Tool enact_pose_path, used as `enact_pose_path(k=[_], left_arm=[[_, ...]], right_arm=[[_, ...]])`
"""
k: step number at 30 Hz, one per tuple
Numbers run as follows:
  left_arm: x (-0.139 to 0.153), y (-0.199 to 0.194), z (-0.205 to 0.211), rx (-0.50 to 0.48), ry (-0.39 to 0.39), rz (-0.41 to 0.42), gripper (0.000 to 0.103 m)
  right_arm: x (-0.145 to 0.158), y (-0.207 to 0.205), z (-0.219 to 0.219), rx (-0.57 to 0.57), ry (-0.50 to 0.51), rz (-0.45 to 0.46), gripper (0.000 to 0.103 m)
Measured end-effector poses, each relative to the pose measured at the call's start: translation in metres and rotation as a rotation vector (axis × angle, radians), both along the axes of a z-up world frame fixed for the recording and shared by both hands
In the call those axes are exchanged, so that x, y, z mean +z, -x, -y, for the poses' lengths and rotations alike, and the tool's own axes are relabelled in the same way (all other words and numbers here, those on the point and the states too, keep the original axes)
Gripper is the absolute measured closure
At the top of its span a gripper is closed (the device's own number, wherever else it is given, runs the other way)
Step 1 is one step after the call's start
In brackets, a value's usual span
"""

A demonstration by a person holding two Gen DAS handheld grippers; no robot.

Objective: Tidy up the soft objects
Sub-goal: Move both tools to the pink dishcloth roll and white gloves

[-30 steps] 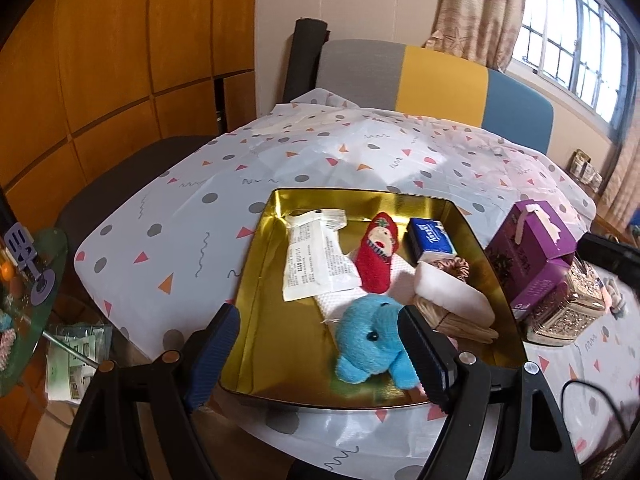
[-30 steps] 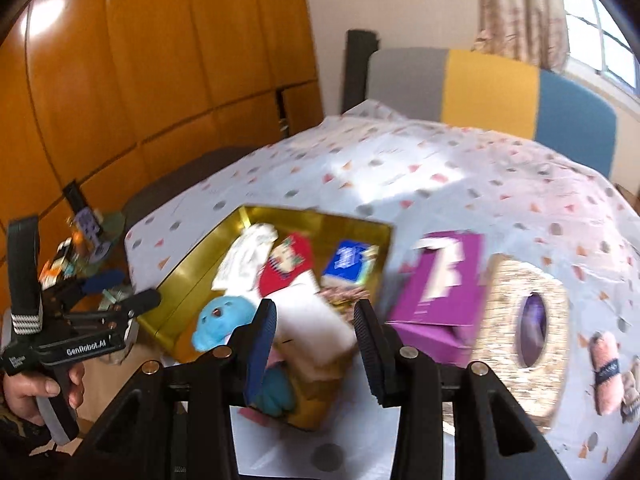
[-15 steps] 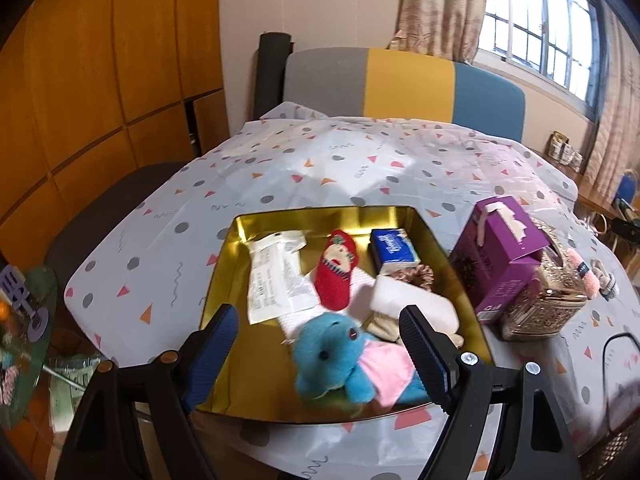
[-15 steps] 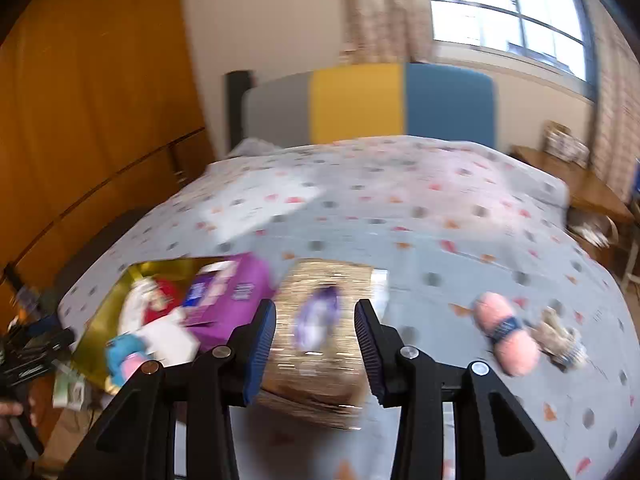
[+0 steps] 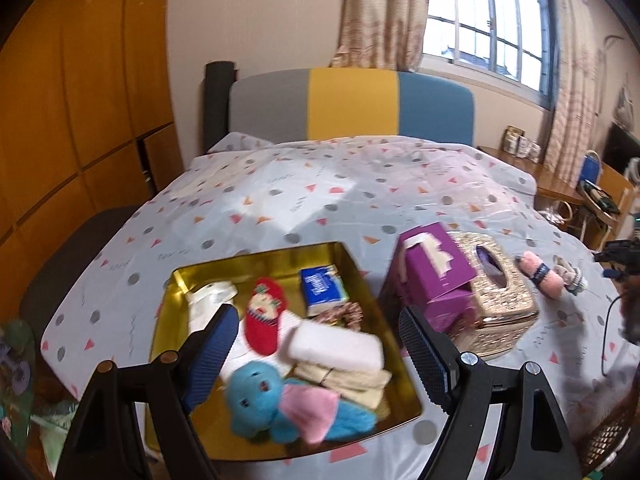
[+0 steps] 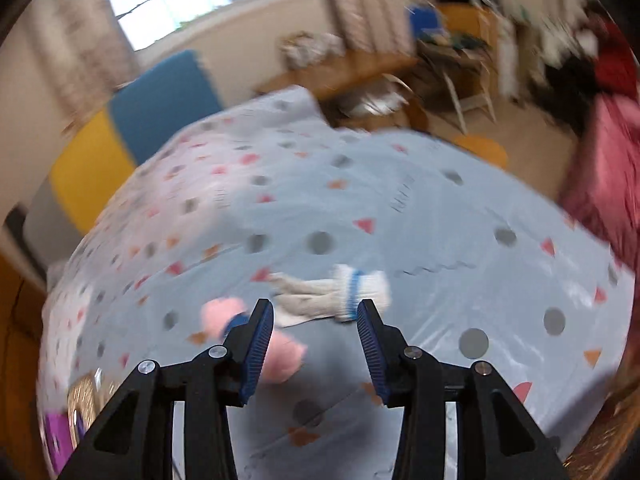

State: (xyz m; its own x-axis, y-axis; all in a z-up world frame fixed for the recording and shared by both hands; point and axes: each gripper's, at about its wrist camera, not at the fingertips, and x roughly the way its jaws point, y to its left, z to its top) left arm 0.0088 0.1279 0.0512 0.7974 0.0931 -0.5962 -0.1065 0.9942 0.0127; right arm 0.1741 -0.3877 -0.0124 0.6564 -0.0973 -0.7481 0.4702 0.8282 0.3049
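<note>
A gold tray (image 5: 360, 280) on the table holds a blue plush toy (image 5: 256, 396), a pink cloth (image 5: 308, 410), a red sock (image 5: 264, 322), a white rolled towel (image 5: 336, 346), a blue tissue pack (image 5: 322, 288) and other soft items. My left gripper (image 5: 316, 344) is open and empty above the tray's near side. A pink fluffy roll (image 6: 280, 354) (image 5: 538, 276) and a white knit glove (image 6: 332, 294) lie on the tablecloth to the right. My right gripper (image 6: 314, 342) is open and empty just in front of the glove; the view is blurred.
A purple box (image 5: 434, 272) and a gold tissue box (image 5: 496, 292) stand right of the tray. A grey, yellow and blue chair back (image 5: 352, 104) is behind the table. A wooden side table (image 6: 348, 72) and a pink-covered object (image 6: 604, 168) stand off the table's right side.
My right gripper has swung right, from over the tray past the purple and gold boxes to the pink roll and glove. The left gripper has tilted up and drifted slightly right.
</note>
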Motion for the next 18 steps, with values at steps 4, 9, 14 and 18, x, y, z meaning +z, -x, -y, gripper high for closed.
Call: enact_pose_path(k=[4, 9, 14, 18], left_arm=[[0.009, -0.01, 0.022, -0.058, -0.006, 0.008, 0.02], [0.02, -0.022, 0.056, -0.151, -0.014, 0.018, 0.019], [0.031, -0.038, 0.1, -0.273, -0.019, 0.023, 0.018], [0.034, -0.049, 0.136, -0.363, -0.019, 0.022, 0.018]], right_arm=[[-0.026, -0.015, 0.027, -0.068, -0.074, -0.051, 0.059], [-0.038, -0.025, 0.036, -0.033, -0.097, -0.044, 0.059], [-0.033, -0.047, 0.017, 0.16, 0.114, -0.093, 0.059], [-0.037, -0.056, -0.002, 0.401, 0.307, -0.17, 0.046]])
